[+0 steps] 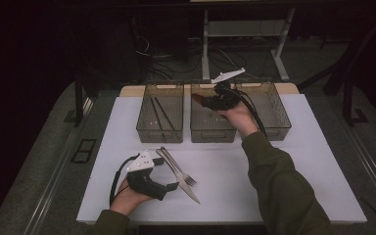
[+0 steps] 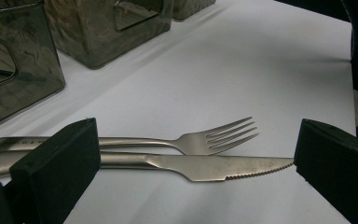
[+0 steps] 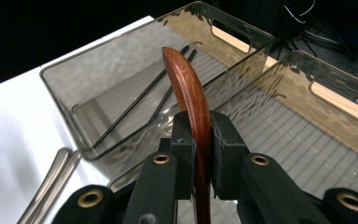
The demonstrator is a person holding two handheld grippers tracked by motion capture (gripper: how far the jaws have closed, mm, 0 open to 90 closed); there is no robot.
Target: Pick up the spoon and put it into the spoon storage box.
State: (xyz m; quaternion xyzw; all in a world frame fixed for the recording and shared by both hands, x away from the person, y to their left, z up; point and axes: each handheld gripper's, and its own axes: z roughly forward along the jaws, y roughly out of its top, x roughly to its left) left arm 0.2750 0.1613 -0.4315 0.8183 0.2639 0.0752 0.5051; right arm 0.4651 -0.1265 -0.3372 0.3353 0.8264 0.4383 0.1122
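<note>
A steel fork [image 1: 190, 180] and a serrated knife [image 1: 192, 195] lie side by side on the white table top, near its front. In the left gripper view the fork [image 2: 223, 135] lies just behind the knife [image 2: 214, 167]. My left gripper [image 1: 166, 174] [image 2: 193, 140] is open wide, with one jaw on either side of the pair and touching neither. My right gripper [image 1: 203, 101] [image 3: 201, 126] is shut on a curved reddish-brown wooden utensil [image 3: 186, 79] [image 1: 198, 99], held above the middle bin [image 1: 210, 132]; its lower end is hidden.
Three translucent grey bins stand in a row at the back. The left bin [image 1: 160, 128] [image 3: 70, 84] holds two black chopsticks [image 1: 157, 112] [image 3: 135, 105]. The right bin [image 1: 274, 115] stands behind my right hand. Open white surface lies right of the cutlery.
</note>
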